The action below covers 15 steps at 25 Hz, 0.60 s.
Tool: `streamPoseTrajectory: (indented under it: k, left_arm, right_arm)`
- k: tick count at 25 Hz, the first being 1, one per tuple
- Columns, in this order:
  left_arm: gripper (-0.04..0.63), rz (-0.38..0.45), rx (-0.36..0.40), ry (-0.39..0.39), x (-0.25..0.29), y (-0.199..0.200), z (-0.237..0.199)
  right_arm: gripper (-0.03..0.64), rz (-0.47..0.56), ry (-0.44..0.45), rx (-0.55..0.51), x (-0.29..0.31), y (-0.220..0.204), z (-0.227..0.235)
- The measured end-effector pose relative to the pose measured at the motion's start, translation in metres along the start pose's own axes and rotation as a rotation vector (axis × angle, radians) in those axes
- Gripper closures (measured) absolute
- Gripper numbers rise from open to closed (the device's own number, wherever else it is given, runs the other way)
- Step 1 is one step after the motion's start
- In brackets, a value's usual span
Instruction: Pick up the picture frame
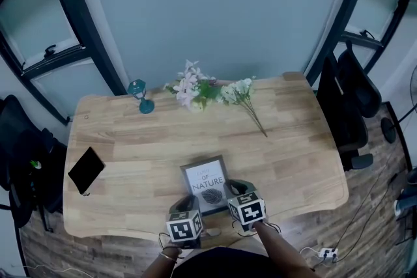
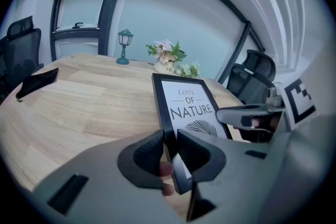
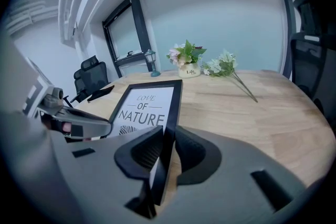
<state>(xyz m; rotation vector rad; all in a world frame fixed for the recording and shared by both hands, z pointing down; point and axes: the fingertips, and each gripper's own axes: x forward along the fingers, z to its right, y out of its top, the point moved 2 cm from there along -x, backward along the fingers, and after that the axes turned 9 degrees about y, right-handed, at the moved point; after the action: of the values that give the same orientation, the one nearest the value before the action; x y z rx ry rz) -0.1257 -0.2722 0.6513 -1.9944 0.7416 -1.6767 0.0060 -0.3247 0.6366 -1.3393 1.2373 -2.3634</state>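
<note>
The picture frame is black-edged with a white print reading "LOVE OF NATURE" and a leaf. It is tilted up off the wooden table at the near edge. My left gripper is shut on the frame's left border, which runs between the two dark pads. My right gripper is shut on the frame's right border in the same way. From the left gripper view the print faces the camera, and the right gripper shows beyond it.
At the table's far edge stand a teal lantern and a small pot of pink flowers, with a white flower sprig lying beside them. A black pouch lies at the left. Office chairs stand at the right.
</note>
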Motion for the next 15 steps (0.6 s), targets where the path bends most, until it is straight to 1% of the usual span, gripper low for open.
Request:
streamPoseTrajectory:
  k: [15]
  left_arm:
    - [0.52,0.093,0.06,-0.052,-0.043,0.018,0.01]
  right_arm:
    - [0.545,0.108,-0.051,-0.022,-0.042,0.014,-0.018]
